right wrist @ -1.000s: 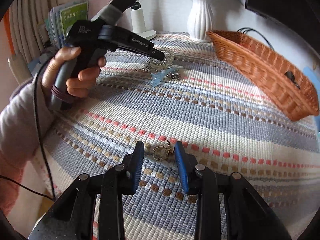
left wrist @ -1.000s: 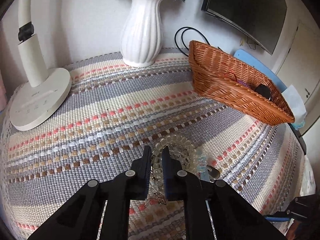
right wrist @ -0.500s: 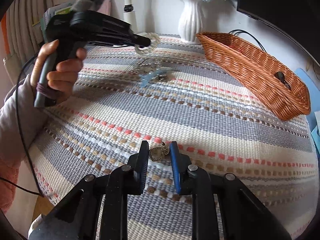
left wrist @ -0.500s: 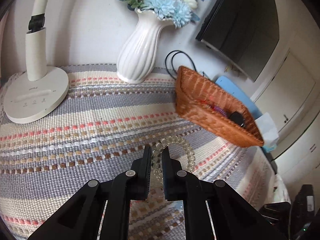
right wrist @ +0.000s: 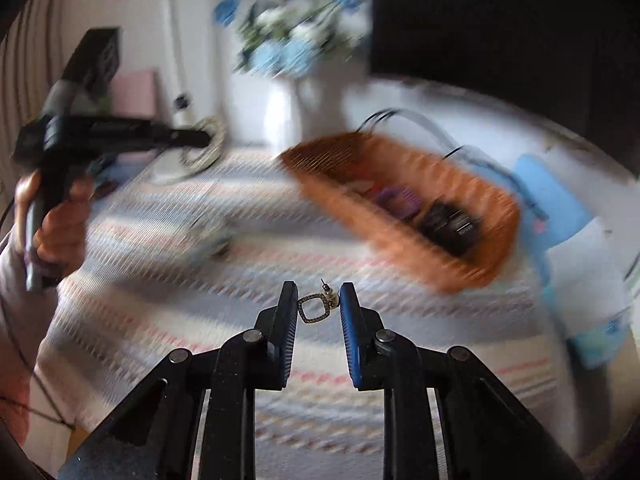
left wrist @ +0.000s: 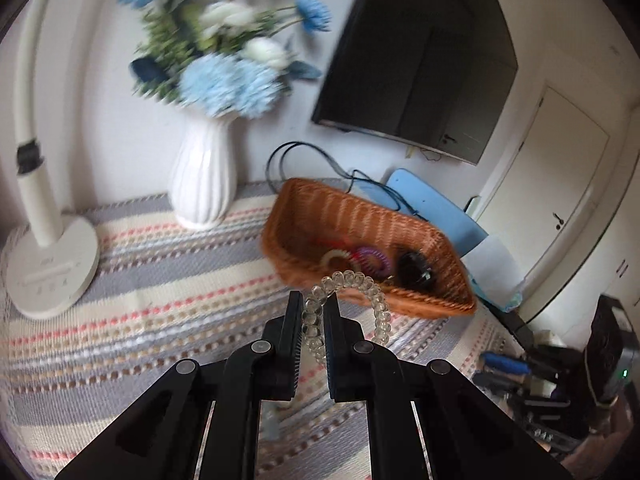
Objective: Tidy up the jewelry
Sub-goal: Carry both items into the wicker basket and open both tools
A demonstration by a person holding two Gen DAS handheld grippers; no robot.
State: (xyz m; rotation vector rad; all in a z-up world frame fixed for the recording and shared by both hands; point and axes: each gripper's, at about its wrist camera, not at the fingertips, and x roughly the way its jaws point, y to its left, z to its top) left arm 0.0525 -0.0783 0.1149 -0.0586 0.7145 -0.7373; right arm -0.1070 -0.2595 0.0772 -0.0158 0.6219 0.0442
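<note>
Left gripper [left wrist: 313,312]: jaws nearly closed, pinching one side of a clear coiled hair tie [left wrist: 347,307]; the rest of the loop arches free to the right of the fingers, off the cloth.
Left gripper, seen from the right wrist [right wrist: 200,140]: held in the person's left hand [right wrist: 60,220] above the far left of the table, with the pale loop [right wrist: 208,148] hanging at its tip; this view is blurred.
Right gripper [right wrist: 319,306]: jaws narrowly apart and clamped on a small gold earring [right wrist: 314,308], an open square frame with a stud post sticking up; it spans the gap between the blue pads and is clear of the tablecloth.
Wicker basket [left wrist: 360,216]: sits on the right half of the table, just beyond the hair tie in the left wrist view; orange-brown, oblong.
Basket contents: a purple coiled hair tie [left wrist: 374,258], a pale ring [left wrist: 334,258] just left of it, and a dark object [left wrist: 412,270] to the right, too unclear to name.
Tablecloth [left wrist: 160,280]: woven, striped in grey, cream, pink and tan.
Vase [left wrist: 204,184]: white, ribbed, at the back of the table left of the basket, holding blue and white flowers [left wrist: 224,64].
Desk lamp [left wrist: 48,264]: white, round base at the far left of the table.
Screen [left wrist: 416,60]: dark, on the wall behind the basket.
</note>
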